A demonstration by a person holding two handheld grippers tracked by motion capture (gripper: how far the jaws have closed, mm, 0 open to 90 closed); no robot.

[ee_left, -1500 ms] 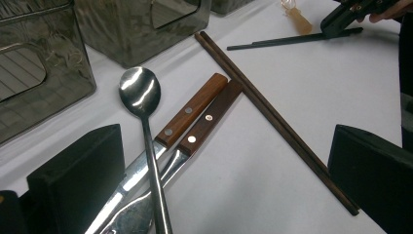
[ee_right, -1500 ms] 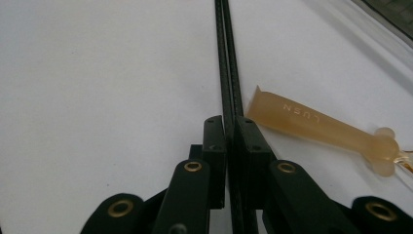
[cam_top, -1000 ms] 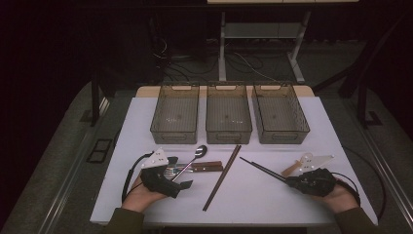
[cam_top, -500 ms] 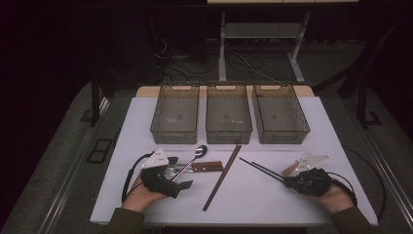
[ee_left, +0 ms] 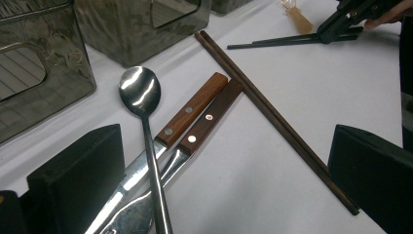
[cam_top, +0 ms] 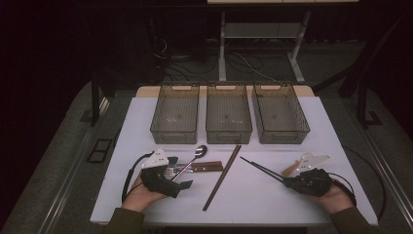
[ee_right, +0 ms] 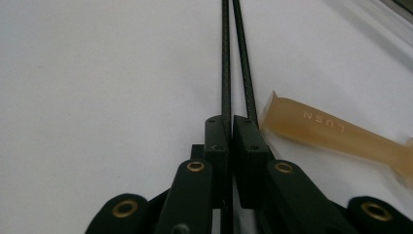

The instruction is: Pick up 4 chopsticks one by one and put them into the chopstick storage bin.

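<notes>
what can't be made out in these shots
- Knife and fork heads: left gripper view, cut off by the bottom edge, crossed by the spoon.
- Black chopsticks: right gripper view, tips run past the top edge; the right hand-held gripper covers one chopstick's near end.
- Amber plastic handle: right edge cuts it; what it belongs to is unclear.

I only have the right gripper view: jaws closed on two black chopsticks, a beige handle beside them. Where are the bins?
Observer: Three translucent bins stand in a row at the table's far side.
Operator: What is the left gripper doing?
Observer: The left gripper is open, jaws either side of a metal spoon lying across two wooden-handled utensils.
Operator: Anything lying between?
Observer: A pair of brown chopsticks lies between that spoon and your black chopsticks.
</notes>
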